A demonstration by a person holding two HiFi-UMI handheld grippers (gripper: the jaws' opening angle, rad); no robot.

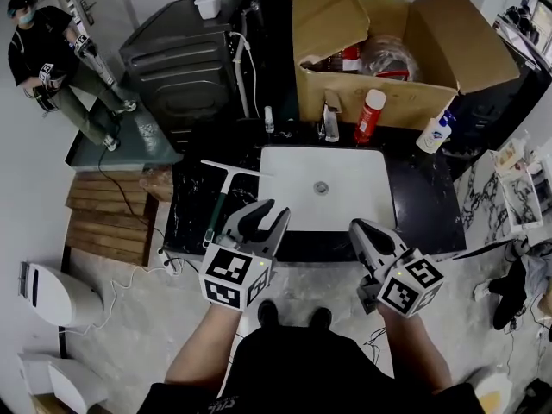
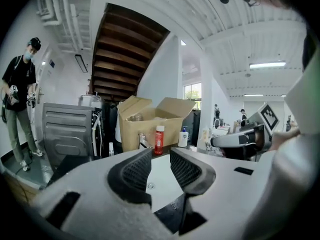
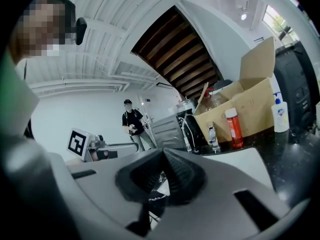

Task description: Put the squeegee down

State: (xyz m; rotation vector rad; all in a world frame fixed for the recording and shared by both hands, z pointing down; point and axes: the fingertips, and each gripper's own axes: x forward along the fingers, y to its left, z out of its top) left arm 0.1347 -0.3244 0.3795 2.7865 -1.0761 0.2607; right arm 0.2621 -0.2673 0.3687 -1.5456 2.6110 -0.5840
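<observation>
The squeegee (image 1: 219, 197), a white blade bar on a dark green handle, lies flat on the black counter (image 1: 194, 222) left of the white sink (image 1: 293, 175). My left gripper (image 1: 263, 217) hovers just right of its handle, over the sink's front left corner. It is open and apart from the squeegee. In the left gripper view its pads (image 2: 137, 171) have only the sink between them. My right gripper (image 1: 366, 234) hangs at the sink's front right corner, shut with nothing in it. In the right gripper view its fingertips (image 3: 163, 155) meet.
An open cardboard box (image 1: 388, 93) stands behind the sink, with a red bottle (image 1: 369, 115), a faucet (image 1: 330, 123) and a white pump bottle (image 1: 435, 133) in front of it. A dark appliance (image 1: 185, 59) is at back left. A person (image 1: 43, 50) stands far left.
</observation>
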